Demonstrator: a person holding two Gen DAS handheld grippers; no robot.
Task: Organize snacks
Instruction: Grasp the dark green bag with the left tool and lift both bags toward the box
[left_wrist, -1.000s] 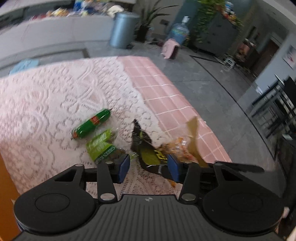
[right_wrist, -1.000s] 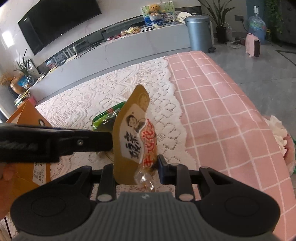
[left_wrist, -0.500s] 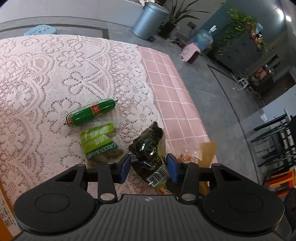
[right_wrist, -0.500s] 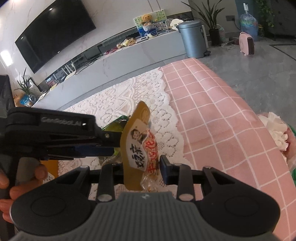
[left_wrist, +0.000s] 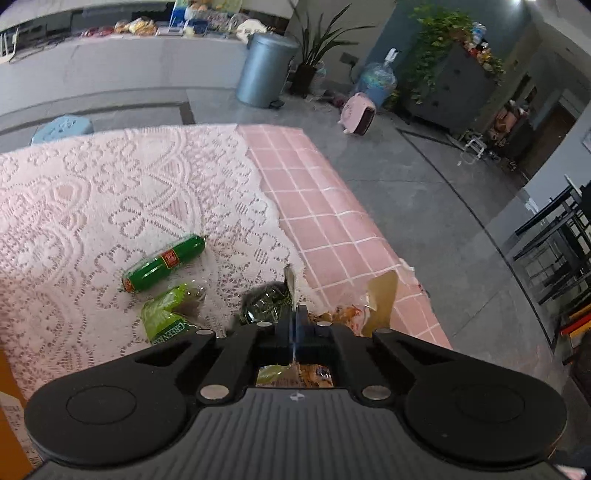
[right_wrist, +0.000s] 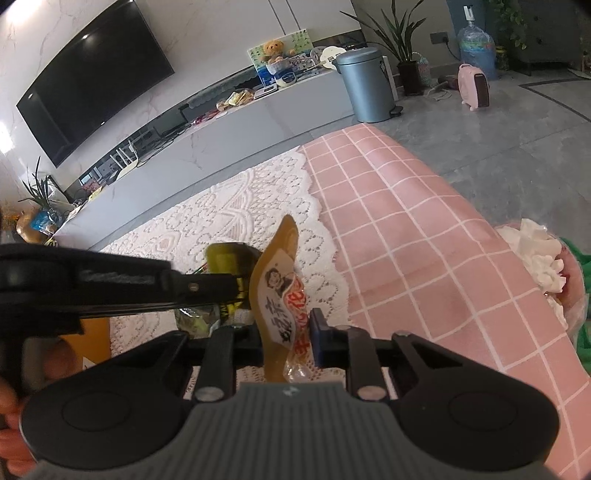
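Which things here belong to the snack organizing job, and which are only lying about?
Belonging to the job:
- green sausage stick
- light green snack bag
- dark green packet, pinched in the left gripper
- yellow snack pouch, clamped in the right gripper

Only lying about:
- grey bin
- water jug
- television
- teddy bear
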